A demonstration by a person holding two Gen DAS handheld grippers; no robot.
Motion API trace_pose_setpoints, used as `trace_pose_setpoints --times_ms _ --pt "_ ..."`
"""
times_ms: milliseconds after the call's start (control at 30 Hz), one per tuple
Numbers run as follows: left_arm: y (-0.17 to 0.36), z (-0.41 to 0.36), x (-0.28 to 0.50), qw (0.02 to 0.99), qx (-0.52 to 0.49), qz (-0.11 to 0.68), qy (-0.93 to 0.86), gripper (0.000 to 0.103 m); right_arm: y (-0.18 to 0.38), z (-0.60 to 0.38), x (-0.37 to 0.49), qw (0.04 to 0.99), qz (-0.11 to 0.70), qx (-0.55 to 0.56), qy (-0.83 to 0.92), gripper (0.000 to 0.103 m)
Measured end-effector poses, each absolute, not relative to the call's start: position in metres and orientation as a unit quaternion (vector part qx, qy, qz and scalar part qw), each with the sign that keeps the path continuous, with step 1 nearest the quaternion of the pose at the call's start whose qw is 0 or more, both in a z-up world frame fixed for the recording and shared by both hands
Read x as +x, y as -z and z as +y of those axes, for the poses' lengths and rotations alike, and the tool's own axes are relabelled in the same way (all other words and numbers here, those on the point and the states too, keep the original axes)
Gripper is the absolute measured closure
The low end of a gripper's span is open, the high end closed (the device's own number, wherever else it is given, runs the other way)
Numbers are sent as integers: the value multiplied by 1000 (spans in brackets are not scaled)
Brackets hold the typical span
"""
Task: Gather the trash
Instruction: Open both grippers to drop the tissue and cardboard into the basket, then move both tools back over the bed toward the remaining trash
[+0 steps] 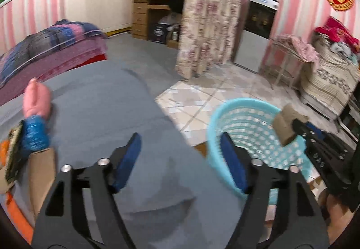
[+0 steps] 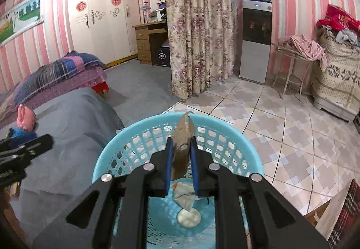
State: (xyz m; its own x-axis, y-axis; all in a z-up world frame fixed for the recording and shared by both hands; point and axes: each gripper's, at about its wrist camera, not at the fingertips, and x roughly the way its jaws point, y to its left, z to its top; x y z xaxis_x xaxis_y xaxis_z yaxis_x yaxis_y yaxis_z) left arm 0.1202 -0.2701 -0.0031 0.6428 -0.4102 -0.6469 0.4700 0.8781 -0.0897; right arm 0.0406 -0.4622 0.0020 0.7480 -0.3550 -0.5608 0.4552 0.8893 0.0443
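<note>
My right gripper (image 2: 181, 144) is shut on a flattened brown cardboard piece (image 2: 182, 136) and holds it over the open top of a light blue plastic basket (image 2: 112, 154). Crumpled paper and a white round scrap (image 2: 188, 217) lie in the basket's bottom. In the left wrist view the right gripper (image 1: 294, 124) holds the cardboard (image 1: 285, 127) above the basket (image 1: 227, 111). My left gripper (image 1: 180, 150) is open and empty above a grey-covered surface (image 1: 101, 114), just left of the basket. A pink and blue wrapper-like item (image 1: 36, 114) and flat packaging (image 1: 13, 154) lie at the left.
A bed with plaid bedding (image 2: 56, 73) is at the left. A floral curtain (image 2: 198, 46), a wooden desk (image 2: 146, 42) and a water dispenser (image 2: 256, 39) stand behind. A small table with clothes (image 2: 297, 51) and a covered sofa (image 2: 337, 78) are at the right. The floor is tiled (image 2: 281, 125).
</note>
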Motion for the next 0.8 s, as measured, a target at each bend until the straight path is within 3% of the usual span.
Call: trace_pose_setpoints --times_ms 33,200,400,800 --pt "3 -262 124 907 38 347 235 24 -2 -461 42 930 283 89 218 78" --pt "0 -240 138 910 15 351 219 18 -4 -454 45 928 282 81 232 35" --pt "0 -231 144 914 19 352 202 14 -2 -455 43 918 281 88 267 11" --pt "-8 -211 142 916 19 350 194 8 -17 -424 51 921 277 91 257 8"
